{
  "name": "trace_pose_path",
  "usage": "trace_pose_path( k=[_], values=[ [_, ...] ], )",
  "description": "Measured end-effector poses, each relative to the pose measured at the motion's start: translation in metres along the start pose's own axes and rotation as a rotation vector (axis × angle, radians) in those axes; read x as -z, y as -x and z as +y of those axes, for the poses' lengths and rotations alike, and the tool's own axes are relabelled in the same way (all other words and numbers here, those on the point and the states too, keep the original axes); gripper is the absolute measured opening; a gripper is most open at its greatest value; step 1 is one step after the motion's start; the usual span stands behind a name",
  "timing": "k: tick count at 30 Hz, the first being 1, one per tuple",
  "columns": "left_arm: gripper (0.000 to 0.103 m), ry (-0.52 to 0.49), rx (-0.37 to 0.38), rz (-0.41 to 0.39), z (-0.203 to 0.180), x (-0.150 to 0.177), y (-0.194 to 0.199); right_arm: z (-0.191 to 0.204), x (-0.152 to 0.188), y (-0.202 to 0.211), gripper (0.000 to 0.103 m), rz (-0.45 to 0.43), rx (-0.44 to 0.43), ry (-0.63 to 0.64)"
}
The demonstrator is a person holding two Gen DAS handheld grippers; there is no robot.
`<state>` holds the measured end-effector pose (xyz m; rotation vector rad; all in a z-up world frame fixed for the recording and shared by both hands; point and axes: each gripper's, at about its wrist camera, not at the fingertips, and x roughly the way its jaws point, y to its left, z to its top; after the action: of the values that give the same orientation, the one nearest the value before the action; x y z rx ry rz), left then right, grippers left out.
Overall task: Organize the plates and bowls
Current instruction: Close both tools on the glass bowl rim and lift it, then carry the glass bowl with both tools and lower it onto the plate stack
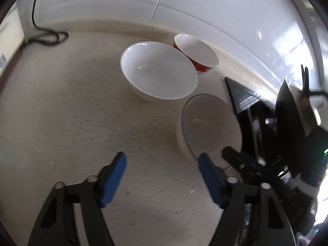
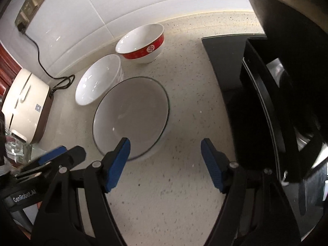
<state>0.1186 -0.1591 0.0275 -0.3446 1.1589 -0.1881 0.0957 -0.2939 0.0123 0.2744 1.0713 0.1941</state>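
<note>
Along the back edge of the speckled worktop (image 2: 164, 184), where it meets the white tiled wall (image 2: 102, 10), stand three bowls: a red-banded bowl (image 2: 143, 43) nearest the wall, a plain white bowl (image 2: 98, 80) just beside it, and a wide dark-rimmed bowl (image 2: 131, 116) in front of both, near the white one; whether their rims touch is hard to tell. To the right, a black hob (image 2: 225, 71) bounds the worktop, with a dark pot (image 2: 287, 20) looming over it. To the left sits a cream appliance (image 2: 24, 102) bearing a small code label, its black cable (image 2: 41, 61) running up to a wall socket (image 2: 32, 2). Bare worktop lies open in front of the bowls.

Both grippers hover over this bare stretch with jaws apart and nothing between them: the right gripper (image 2: 165, 143) just at the near rim of the dark-rimmed bowl, the left gripper (image 1: 162, 157) to its left. The left gripper's body reads "GenRobot.AI" in the right wrist view.
</note>
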Motion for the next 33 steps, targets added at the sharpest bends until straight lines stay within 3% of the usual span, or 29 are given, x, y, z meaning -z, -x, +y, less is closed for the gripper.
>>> trace_pose_path(
  k=[4,6,8,9,16,26,33],
  values=[
    [0.047,0.03,0.039,0.027,-0.003,-0.008,-0.012,0.002,-0.01,-0.017,0.073,0.026,-0.028,0.005],
    [0.032,0.029,0.052,0.044,-0.007,-0.013,-0.02,0.003,-0.011,-0.023,0.068,0.047,-0.04,0.001],
    [0.025,0.021,0.053,0.053,-0.012,-0.017,-0.028,0.003,-0.011,-0.029,0.055,0.068,-0.036,0.0],
    [0.022,0.018,0.051,0.056,-0.014,-0.019,-0.031,0.003,-0.011,-0.031,0.054,0.071,-0.042,-0.004],
    [0.017,-0.017,0.027,0.077,-0.025,-0.022,-0.055,0.004,-0.012,-0.039,0.036,0.08,-0.064,-0.02],
    [0.014,-0.087,-0.008,0.073,-0.037,-0.012,-0.061,-0.002,-0.009,-0.04,0.031,0.079,-0.07,0.005],
    [0.015,-0.062,-0.016,0.073,-0.032,0.003,-0.053,-0.007,-0.001,-0.036,0.025,0.087,-0.083,0.003]
  ],
)
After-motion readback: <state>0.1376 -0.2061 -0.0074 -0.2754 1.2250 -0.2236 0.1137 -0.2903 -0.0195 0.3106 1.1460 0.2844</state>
